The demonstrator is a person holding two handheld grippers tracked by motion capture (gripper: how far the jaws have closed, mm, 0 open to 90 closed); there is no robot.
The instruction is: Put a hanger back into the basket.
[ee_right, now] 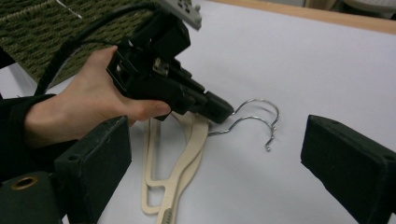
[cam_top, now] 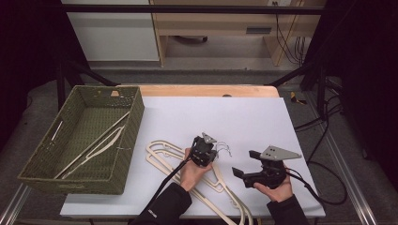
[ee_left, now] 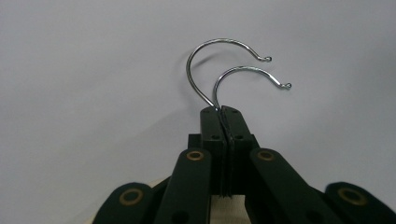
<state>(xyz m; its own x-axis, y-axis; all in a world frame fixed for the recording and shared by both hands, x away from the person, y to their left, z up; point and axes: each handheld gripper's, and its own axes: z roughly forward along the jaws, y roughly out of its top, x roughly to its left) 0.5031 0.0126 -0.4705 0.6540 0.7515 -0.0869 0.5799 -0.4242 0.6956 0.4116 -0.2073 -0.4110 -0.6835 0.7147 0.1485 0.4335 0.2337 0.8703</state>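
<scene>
Two cream hangers [cam_top: 213,180] lay stacked on the white tabletop [cam_top: 244,117], their bodies running toward the near edge and their two wire hooks [ee_left: 233,79] pointing away from the person. The left tongs [cam_top: 210,157] had closed tight on the necks of those hooks, where the wire meets the cream plastic; in the left gripper view the jaws met with the wire pinched between them and both hooks curling out beyond the tips. The right tongs [cam_top: 244,165] stood just beside them on the right, jaws wide apart and holding nothing. More cream hangers [cam_top: 162,152] lay overlapping to the left of the gripped pair. A green woven basket [cam_top: 47,154] at the left side of the tabletop held another hanger [cam_top: 96,145].
</scene>
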